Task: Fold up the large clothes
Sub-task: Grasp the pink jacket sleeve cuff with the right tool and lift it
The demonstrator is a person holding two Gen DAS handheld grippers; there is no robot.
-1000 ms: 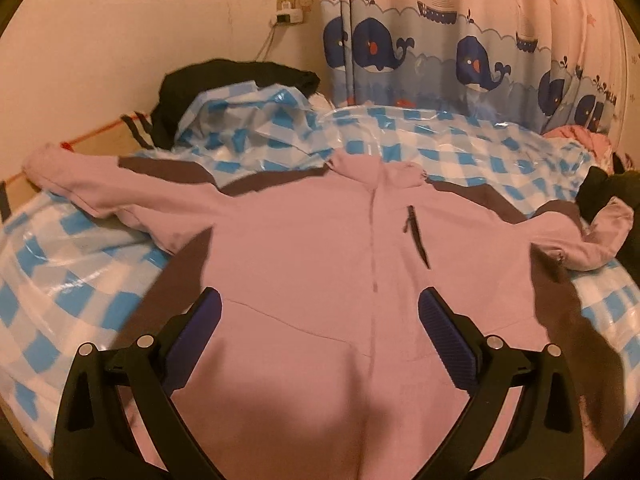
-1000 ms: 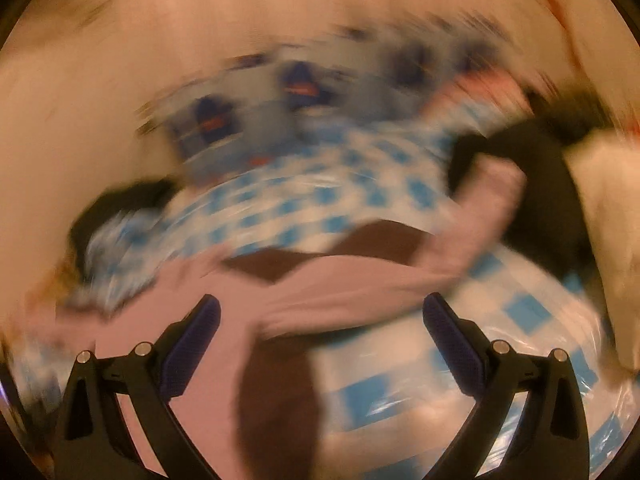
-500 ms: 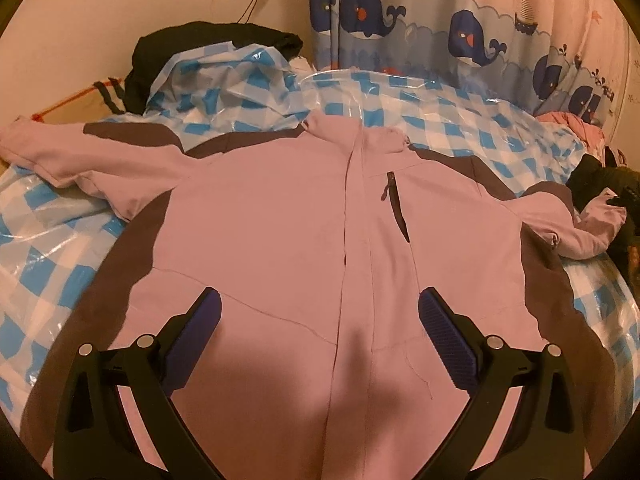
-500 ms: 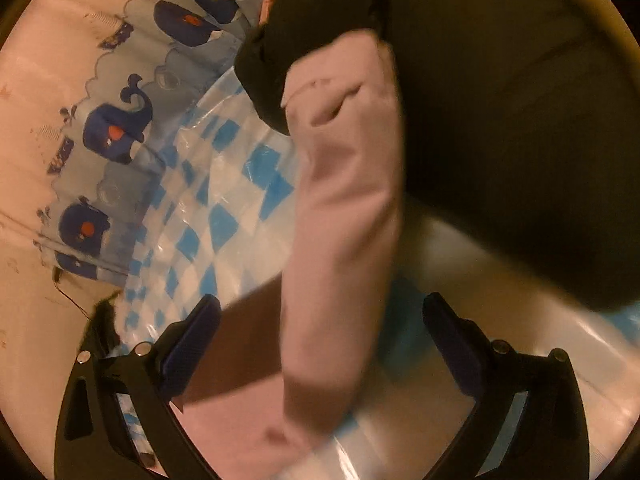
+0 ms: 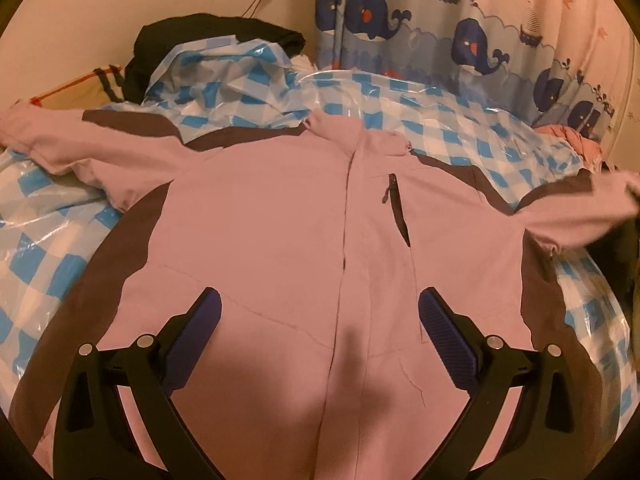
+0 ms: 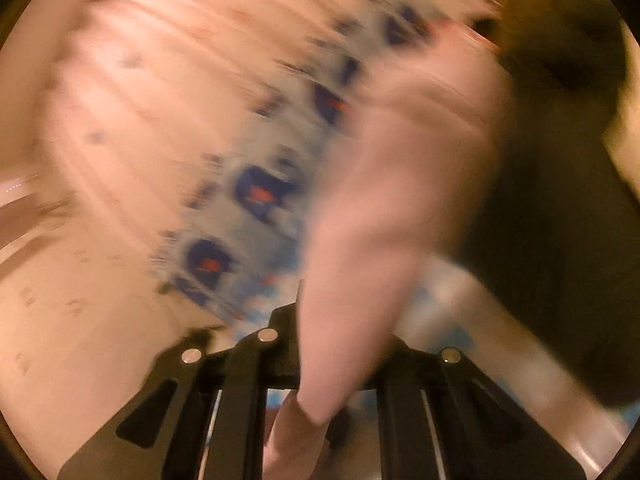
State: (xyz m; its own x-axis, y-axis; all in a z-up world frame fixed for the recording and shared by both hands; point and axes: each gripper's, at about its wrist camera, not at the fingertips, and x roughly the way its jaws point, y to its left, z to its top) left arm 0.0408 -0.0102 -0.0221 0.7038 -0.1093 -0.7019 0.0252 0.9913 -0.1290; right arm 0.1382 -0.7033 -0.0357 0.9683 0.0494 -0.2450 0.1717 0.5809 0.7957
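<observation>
Warm orange indoor light on both my feeds, fairly dim, strong yellow cast over everything. Left wrist view is sharp: the pink jacket (image 5: pixel 280 220) is evenly lit, with a soft dark shadow falling across its lower middle between the left tongs (image 5: pixel 320 336). White glare streaks sit on the shiny checkered plastic sheet (image 5: pixel 420 120), most at the left edge. Fisheye bends the whale curtain (image 5: pixel 460 48) and the wall; corners go black. Right wrist view is heavily motion-smeared: curtain pattern streaks diagonally, the pink sleeve (image 6: pixel 380 220) is soft-edged, the dark mass at right has no detail. Only the right tongs (image 6: pixel 320 360) read crisp.
</observation>
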